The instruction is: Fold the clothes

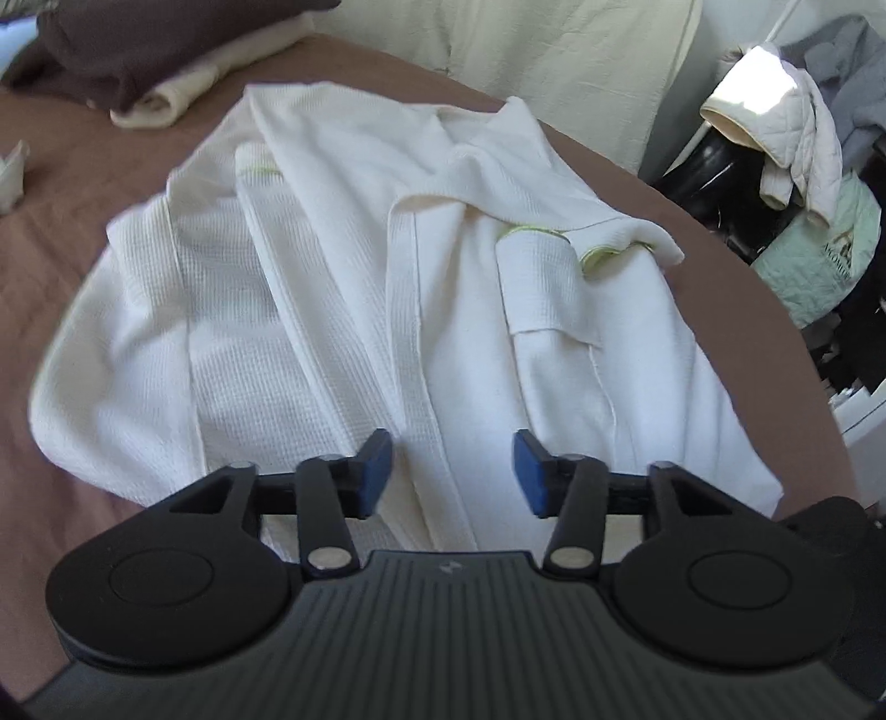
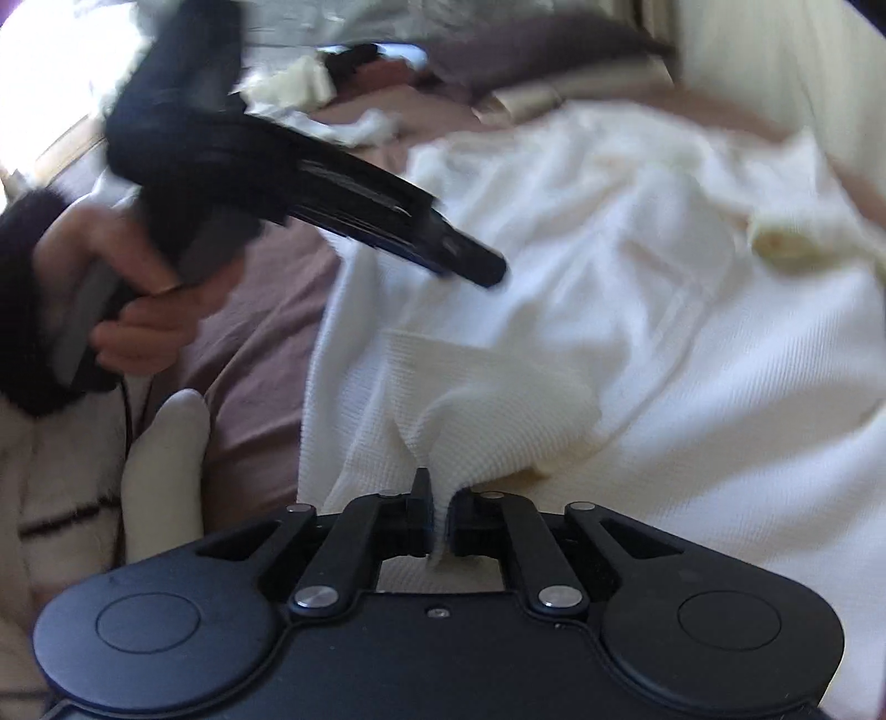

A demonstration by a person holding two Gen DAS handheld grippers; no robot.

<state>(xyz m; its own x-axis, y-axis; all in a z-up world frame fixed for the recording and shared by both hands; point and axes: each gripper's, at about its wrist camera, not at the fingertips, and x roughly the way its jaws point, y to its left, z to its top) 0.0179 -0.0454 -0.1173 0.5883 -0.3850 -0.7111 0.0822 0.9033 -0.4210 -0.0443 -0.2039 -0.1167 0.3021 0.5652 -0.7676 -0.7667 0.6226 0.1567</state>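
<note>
A white waffle-weave robe (image 1: 343, 310) lies spread on the brown bedcover (image 1: 66, 183), its sleeves with green-edged cuffs folded across the front. My left gripper (image 1: 451, 471) hovers over the robe's front band, open, with nothing between its blue pads (image 1: 376, 471). In the right wrist view the same robe (image 2: 637, 288) fills the right side. My right gripper (image 2: 440, 515) is shut on a pinched-up fold of its white cloth (image 2: 487, 410). The left gripper (image 2: 487, 271) also shows there, held by a hand (image 2: 138, 310), pointing down at the robe.
A brown pillow (image 1: 138, 50) and a rolled cream towel (image 1: 166, 99) lie at the bed's far end. Clothes are piled on a dark stand (image 1: 786, 155) at the right of the bed. A socked foot (image 2: 166, 471) rests by the bed's near edge.
</note>
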